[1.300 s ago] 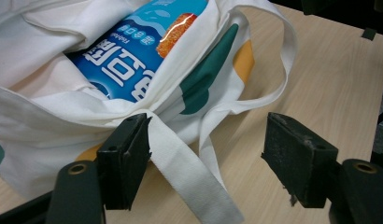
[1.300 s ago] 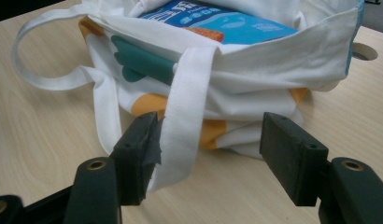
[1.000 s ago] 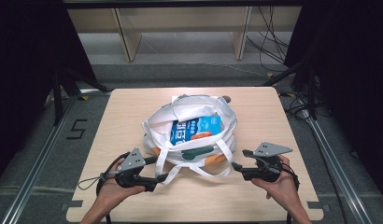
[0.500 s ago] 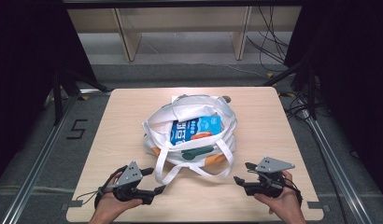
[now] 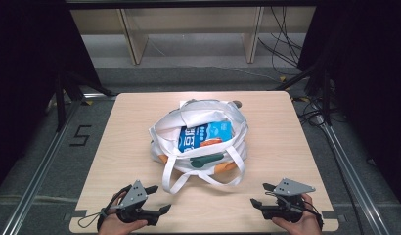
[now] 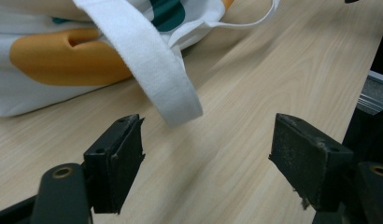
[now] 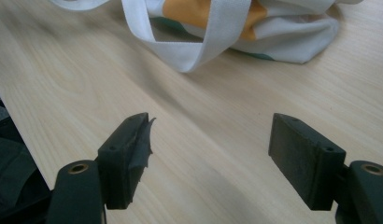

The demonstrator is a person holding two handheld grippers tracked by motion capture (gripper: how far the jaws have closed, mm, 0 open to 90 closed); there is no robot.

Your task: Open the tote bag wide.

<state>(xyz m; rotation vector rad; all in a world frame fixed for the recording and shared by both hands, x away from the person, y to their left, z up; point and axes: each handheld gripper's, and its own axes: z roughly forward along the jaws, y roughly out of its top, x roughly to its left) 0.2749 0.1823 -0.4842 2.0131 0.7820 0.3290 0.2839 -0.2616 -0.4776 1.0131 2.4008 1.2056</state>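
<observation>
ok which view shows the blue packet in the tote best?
The high view: it looks down into the open white tote bag, so the blue packet lies in plain sight. The left gripper view gives the bag's strap and an orange patch; the right gripper view gives the looped strap and the bag's lower edge.

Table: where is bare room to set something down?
Bare wood lies left and right of the white tote bag, out to the table edges. The near middle is crowded: the bag's handles lie between the left gripper and right gripper.
</observation>
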